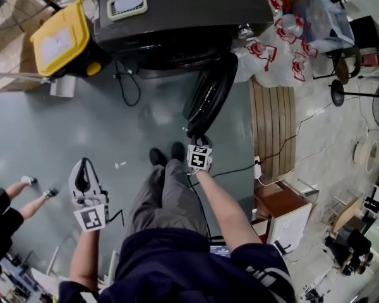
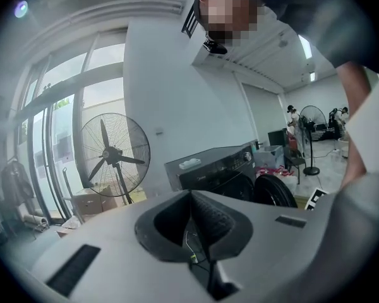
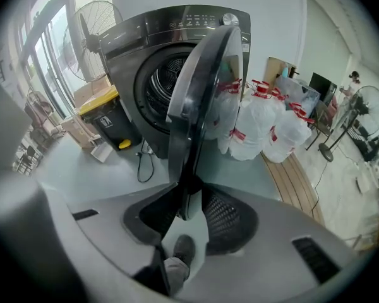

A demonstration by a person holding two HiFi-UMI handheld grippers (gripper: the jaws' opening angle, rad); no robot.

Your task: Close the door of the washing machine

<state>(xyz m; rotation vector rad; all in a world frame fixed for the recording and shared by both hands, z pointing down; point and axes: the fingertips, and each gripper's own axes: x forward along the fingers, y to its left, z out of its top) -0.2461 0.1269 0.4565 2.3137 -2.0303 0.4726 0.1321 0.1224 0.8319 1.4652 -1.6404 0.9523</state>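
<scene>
Dark washing machine [image 1: 177, 17] door [image 3: 202, 87] ajar; right gripper [image 3: 188, 197] jaws slack astride its rim; left gripper [image 2: 191, 201] jaws clenched, empty, well apart

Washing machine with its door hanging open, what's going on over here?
A person with a claw tool in each hand stands facing the washing machine, whose door is swung wide open. The right claw is at the door's outer edge, which sits between its jaws. The left claw is shut, empty, and off to the side. The door is not yet closed.
</scene>
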